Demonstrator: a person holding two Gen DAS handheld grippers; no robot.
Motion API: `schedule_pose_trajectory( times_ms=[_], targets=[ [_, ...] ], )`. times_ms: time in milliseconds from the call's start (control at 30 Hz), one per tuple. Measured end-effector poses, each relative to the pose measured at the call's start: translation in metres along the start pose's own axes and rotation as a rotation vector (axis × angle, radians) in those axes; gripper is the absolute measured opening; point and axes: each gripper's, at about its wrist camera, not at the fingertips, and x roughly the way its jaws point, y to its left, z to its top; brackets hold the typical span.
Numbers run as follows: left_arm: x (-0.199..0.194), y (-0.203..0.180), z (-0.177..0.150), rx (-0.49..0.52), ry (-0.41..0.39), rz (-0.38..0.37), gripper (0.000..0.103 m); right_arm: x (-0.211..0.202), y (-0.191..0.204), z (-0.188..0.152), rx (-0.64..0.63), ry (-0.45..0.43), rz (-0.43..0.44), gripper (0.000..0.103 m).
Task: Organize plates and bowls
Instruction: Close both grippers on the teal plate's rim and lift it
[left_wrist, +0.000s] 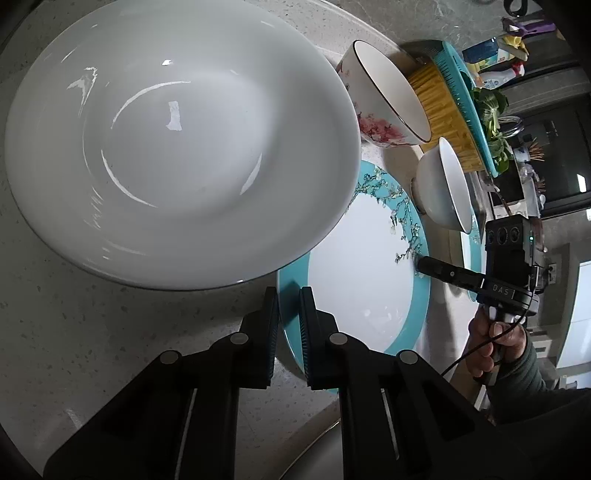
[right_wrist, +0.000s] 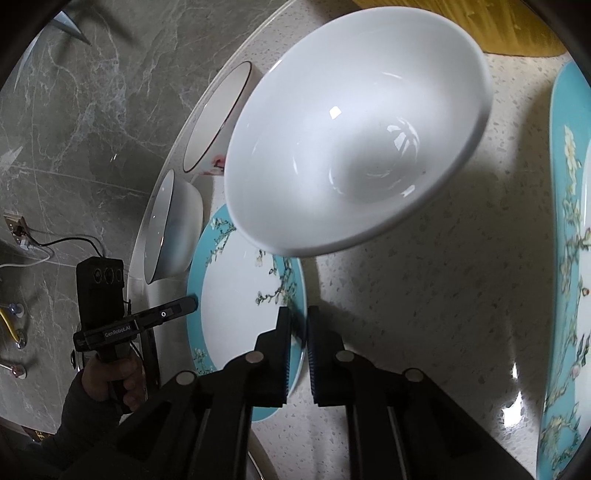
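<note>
A teal-rimmed floral plate (left_wrist: 362, 273) lies on the speckled counter (left_wrist: 74, 332). My left gripper (left_wrist: 289, 295) is shut on its near rim. My right gripper (right_wrist: 299, 317) is shut on the opposite rim of the same plate (right_wrist: 236, 295); it also shows in the left wrist view (left_wrist: 424, 263). A large white deep plate (left_wrist: 177, 147) overlaps the teal plate's far edge. A small white bowl (left_wrist: 439, 188) and a pink-flowered bowl (left_wrist: 384, 96) stand behind. In the right wrist view the small white bowl (right_wrist: 354, 136) looms close above the plate.
A second teal floral plate (right_wrist: 569, 258) lies at the right. A teal and yellow basket (left_wrist: 454, 103) with greens stands at the back, with bottles behind it. A grey marble wall (right_wrist: 74, 110) bounds the counter. The other hand's gripper (right_wrist: 184, 306) touches the plate's left rim.
</note>
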Motion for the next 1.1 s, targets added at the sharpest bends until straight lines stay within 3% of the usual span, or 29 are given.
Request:
schedule_pose_trajectory(
  times_ms=[767,1100],
  targets=[
    [-0.016,-0.016,-0.007,0.010,-0.013,-0.016,0.009,-0.012,0.010,-0.008,0.012,-0.026,-0.026,0.011],
    [-0.050,-0.036,-0.025,0.031,-0.042,-0.021,0.009,-0.028,0.029,-0.016,0.009,-0.034,-0.012,0.011]
  ],
)
